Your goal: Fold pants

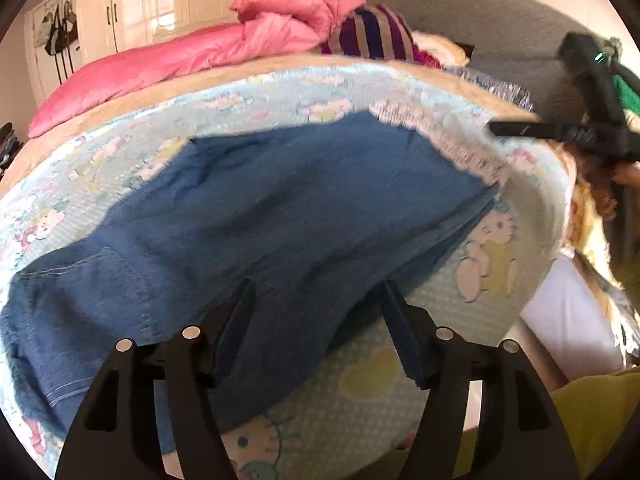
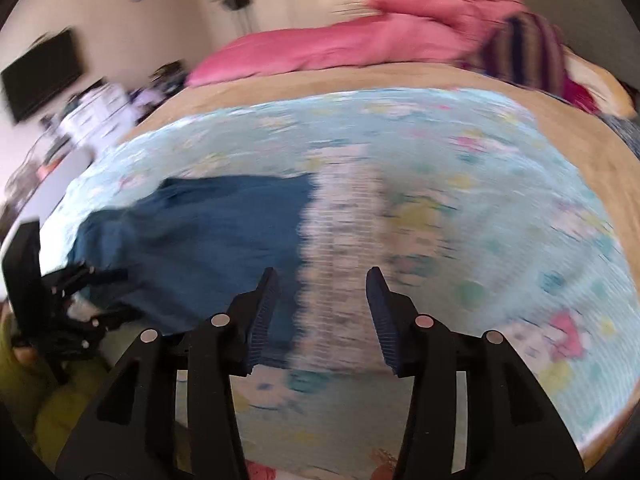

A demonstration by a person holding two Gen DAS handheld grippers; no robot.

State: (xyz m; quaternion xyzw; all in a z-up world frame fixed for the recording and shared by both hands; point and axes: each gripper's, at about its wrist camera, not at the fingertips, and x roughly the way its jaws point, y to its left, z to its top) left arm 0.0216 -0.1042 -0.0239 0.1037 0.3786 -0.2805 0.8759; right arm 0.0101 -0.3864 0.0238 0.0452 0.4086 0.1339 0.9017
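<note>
Both tools gape empty: the left tool point(image 1: 316, 292) over the blue pants point(image 1: 256, 216) spread toward 11 o'clock on the bed point(image 1: 224, 88), the right tool point(image 2: 322, 280) with them at 10 o'clock.

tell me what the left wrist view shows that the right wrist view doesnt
Only the left wrist view shows white cupboards, bags hanging on the wall, the grey headboard and the jeans' seams.

Only the right wrist view shows a wall TV and a cluttered white desk.

Both show the jeans flat on the cartoon blanket, the pink duvet and a striped garment behind. Each view also catches the other gripper: the left gripper and right gripper both stand open, nothing between their jaws.
</note>
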